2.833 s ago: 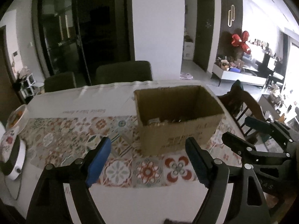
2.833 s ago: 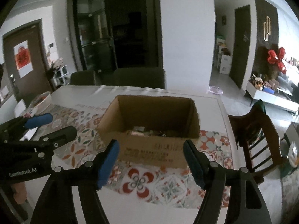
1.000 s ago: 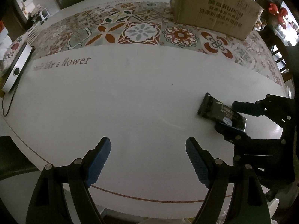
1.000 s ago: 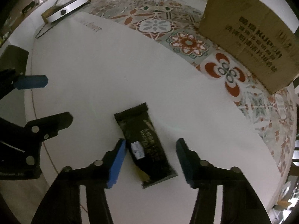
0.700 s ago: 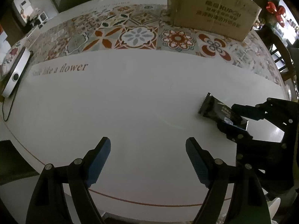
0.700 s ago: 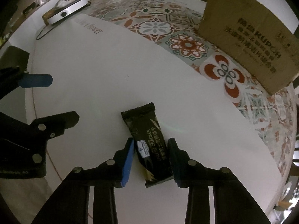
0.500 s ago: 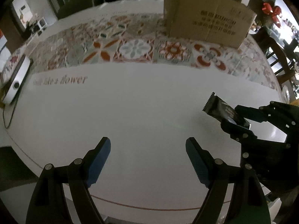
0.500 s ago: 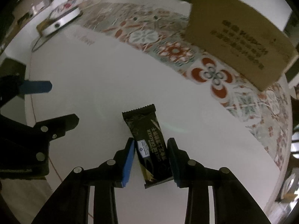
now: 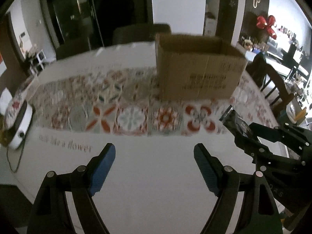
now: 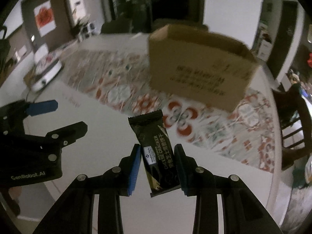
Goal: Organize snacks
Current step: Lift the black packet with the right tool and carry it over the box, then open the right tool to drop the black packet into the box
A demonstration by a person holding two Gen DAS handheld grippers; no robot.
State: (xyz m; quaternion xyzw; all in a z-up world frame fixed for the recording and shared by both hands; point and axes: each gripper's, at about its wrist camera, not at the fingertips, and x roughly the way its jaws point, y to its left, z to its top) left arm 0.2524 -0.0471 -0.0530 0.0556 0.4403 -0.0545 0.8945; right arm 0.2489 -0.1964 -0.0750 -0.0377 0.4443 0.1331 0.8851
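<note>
My right gripper (image 10: 157,156) is shut on a black cheese cracker packet (image 10: 156,150) and holds it lifted above the white table (image 10: 109,136). The packet also shows at the right of the left wrist view (image 9: 237,121), in the right gripper (image 9: 248,134). A brown cardboard box (image 9: 198,70) stands open on the patterned runner, ahead of both grippers; it also shows in the right wrist view (image 10: 200,66). My left gripper (image 9: 154,163) is open and empty above the table's white part, left of the right gripper.
A white round appliance (image 9: 19,128) with a cable lies at the table's left edge. A dark wooden chair (image 10: 292,120) stands at the right side. Dark chairs (image 9: 140,31) stand behind the table. The patterned runner (image 9: 117,115) crosses the middle.
My right gripper closed on the cracker packet and lifted it off the table. Both grippers tilted up, so the box and room came back into view.
</note>
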